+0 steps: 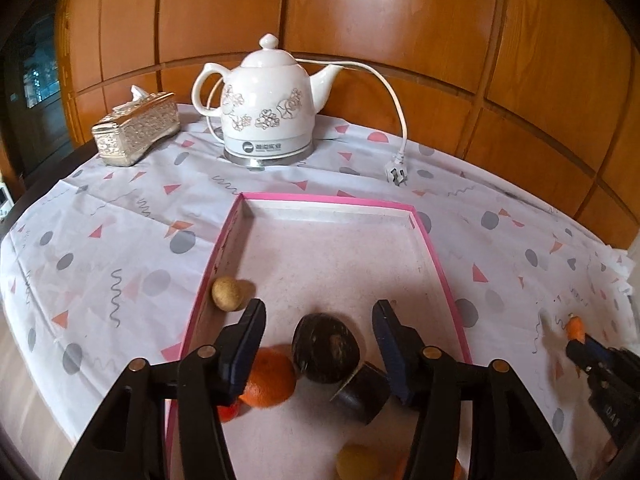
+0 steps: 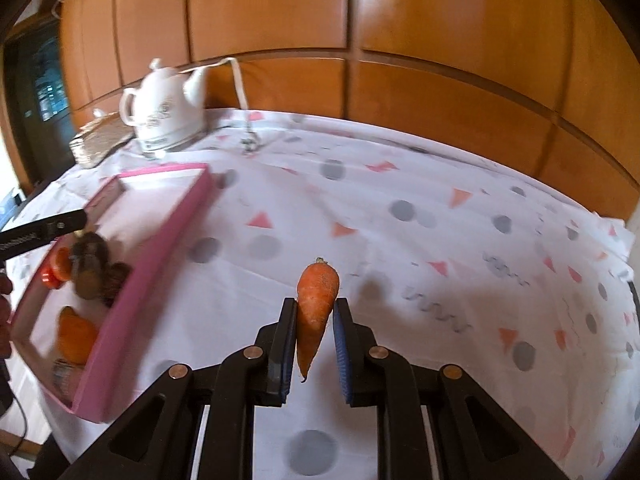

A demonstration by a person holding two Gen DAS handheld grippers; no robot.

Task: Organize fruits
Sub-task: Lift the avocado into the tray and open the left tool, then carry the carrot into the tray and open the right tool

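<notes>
A pink-walled box [image 1: 436,264] lies on the patterned tablecloth. Inside it are a small tan fruit [image 1: 228,294], an orange [image 1: 270,378], a dark brown round fruit [image 1: 326,348], a dark cylindrical piece [image 1: 364,394] and a yellow fruit [image 1: 354,460]. My left gripper [image 1: 320,305] hangs open over the box. The dark round fruit lies between its fingers, and neither pad touches it. My right gripper [image 2: 315,304] is shut on a carrot [image 2: 318,288], thick end forward, raised above the cloth to the right of the box [image 2: 160,232]. In the left wrist view that carrot [image 1: 576,328] shows at the far right.
At the back of the table stand a white flowered kettle [image 1: 266,108] and a silver tissue box [image 1: 136,130]. The kettle's cord ends in a loose plug [image 1: 396,172]. A wooden panelled wall [image 1: 360,20] closes off the back. The table edge curves away at the left.
</notes>
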